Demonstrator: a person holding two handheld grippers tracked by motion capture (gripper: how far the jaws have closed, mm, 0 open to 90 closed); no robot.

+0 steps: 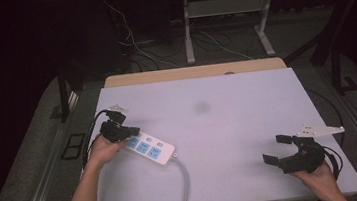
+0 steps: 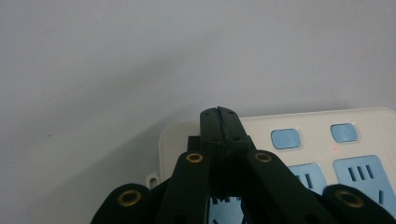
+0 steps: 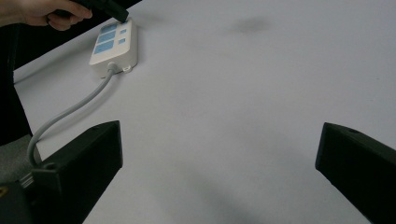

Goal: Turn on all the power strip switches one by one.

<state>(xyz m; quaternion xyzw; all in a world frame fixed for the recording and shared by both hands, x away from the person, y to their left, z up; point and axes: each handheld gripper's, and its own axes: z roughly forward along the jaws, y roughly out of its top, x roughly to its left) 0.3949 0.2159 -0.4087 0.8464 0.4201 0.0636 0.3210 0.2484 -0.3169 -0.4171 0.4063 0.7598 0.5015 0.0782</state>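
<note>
Working on a white rectangular plastic power strip (image 1: pixel 150 151) with three pale blue sockets and small blue push buttons. Lies flat on the left, near part of the pale grey table (image 1: pixel 229 120), slanted, with its grey cord (image 1: pixel 185 180) trailing off the near edge.

Pressing down on the strip's far-left end with the left gripper (image 1: pixel 132 132): clenched, jaws shut flat against each other, nothing between them. Seen in the left gripper view as one closed black tip (image 2: pixel 218 112) planted over the strip's end corner, just left of two uncovered blue buttons (image 2: pixel 285 138) (image 2: pixel 344 133). Probably aimed at a third button hidden beneath the tip; cannot tell whether touching it or hovering just above.

Showing a tiny red light (image 2: pixel 334 149) below the right-hand button. No such light visible by the middle button, and none visible under the jaws, so the switch in hand cannot be called done.

Holding the right gripper (image 1: pixel 272 149) released — jaws spread wide, empty — low over the right, near part of the table, well apart from the strip. From the right gripper view (image 3: pixel 219 154), looking across bare table toward the strip (image 3: pixel 113 44) at far left.

Judged as mid-step: reached and lined up on the end switch, push apparently under way. Left to do: confirm the click, lift off, perhaps deal with the remaining buttons.
</note>
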